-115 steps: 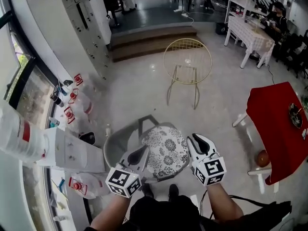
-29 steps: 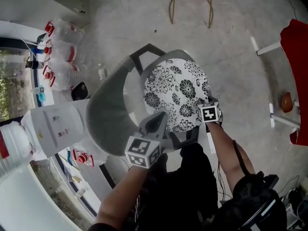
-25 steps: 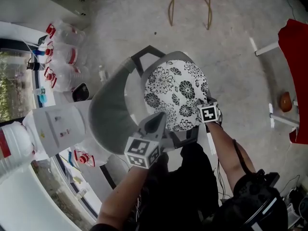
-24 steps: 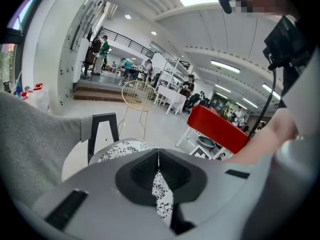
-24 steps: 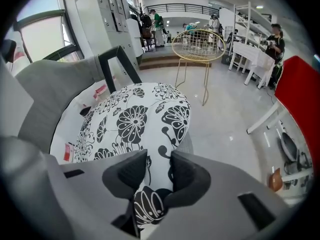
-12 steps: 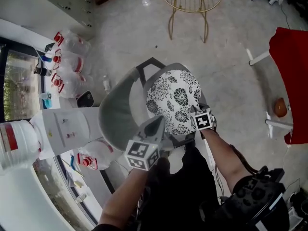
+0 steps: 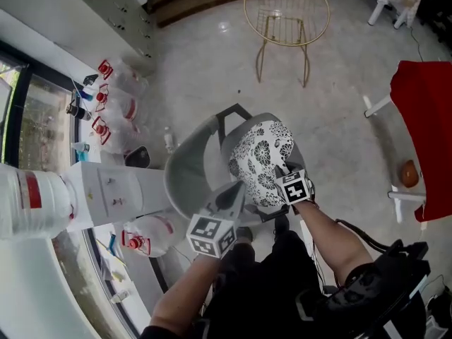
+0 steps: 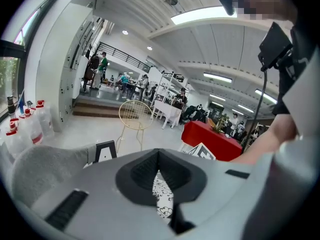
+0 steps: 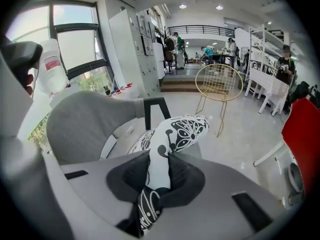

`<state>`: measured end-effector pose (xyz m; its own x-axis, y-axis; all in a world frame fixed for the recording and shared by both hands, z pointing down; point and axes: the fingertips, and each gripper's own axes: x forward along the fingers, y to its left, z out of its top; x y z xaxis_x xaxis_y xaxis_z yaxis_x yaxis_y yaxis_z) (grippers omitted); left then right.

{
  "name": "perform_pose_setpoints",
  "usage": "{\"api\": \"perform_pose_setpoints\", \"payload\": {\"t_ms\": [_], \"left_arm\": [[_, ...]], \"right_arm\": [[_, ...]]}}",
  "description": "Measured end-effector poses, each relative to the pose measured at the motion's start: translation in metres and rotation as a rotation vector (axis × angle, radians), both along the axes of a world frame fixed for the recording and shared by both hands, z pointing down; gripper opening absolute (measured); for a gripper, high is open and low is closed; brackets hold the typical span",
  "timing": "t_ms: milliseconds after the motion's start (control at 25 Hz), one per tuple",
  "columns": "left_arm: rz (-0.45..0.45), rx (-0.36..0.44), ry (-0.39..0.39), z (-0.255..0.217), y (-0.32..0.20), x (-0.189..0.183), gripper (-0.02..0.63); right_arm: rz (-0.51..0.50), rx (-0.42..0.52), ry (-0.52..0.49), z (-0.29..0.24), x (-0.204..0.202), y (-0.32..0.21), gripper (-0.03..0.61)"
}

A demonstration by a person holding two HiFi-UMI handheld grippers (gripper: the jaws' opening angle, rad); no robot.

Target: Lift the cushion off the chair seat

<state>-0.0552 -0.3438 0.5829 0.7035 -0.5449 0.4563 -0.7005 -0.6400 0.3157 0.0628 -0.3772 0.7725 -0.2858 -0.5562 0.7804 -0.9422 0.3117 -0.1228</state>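
Both hold the cushion: left gripper clamps its edge, right gripper is closing its jaws on a fold; at frame centre the cushion hides part of the chair seat.

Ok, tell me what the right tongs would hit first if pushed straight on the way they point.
The cushion: it sits pinched between the right tongs, whose jaws are closing on it, and it bulges out ahead of them. Past it, probably the grey chair, though depth is unclear.
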Motion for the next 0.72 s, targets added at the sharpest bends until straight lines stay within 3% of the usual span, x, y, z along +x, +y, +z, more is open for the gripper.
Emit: {"api": "perform_pose_setpoints", "payload": {"t_ms": [240, 720], "left_arm": [[-0.015, 0.038, 0.041, -0.029, 0.007, -0.009, 0.005], [-0.075, 0.167, 0.107, -0.087, -0.004, -0.034, 0.005]], "right_arm": [[-0.017, 0.061, -0.011, -0.049, -0.009, -0.003, 0.052], [0.043, 0.222, -0.079, -0.157, 0.001, -0.012, 0.049]]}}
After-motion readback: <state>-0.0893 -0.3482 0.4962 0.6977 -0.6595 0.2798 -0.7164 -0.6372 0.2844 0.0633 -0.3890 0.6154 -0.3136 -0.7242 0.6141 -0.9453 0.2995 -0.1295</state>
